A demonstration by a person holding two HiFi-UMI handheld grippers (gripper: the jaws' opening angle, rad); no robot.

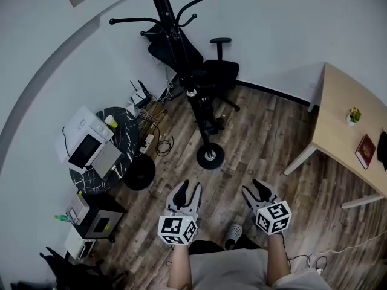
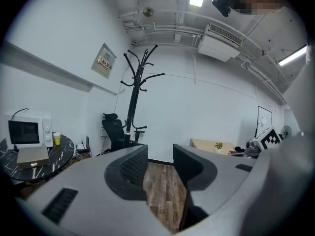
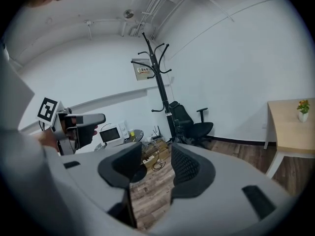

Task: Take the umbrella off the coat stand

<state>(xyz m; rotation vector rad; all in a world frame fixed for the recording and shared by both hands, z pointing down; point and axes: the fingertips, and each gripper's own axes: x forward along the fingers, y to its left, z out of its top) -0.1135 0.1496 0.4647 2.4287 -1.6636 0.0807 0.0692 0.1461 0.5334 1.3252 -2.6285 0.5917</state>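
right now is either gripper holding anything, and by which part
Nothing is held: the left gripper and the right gripper both have jaws apart, with only floor between.

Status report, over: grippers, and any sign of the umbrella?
Left gripper, right gripper open, empty. Coat stand ahead, not reached; umbrella not clearly made out. Nothing in the way.

Head cam: high up, looks steeply down; L gripper (image 1: 190, 189) & R gripper (image 1: 254, 187) at frame bottom. L gripper cam: low, abt level, along own jaws, faces coat stand (image 2: 133, 102). R gripper cam: likewise, catches L gripper at its left. All 3 share stand, office chair (image 1: 217, 71), floor (image 1: 260, 144); stand well off.
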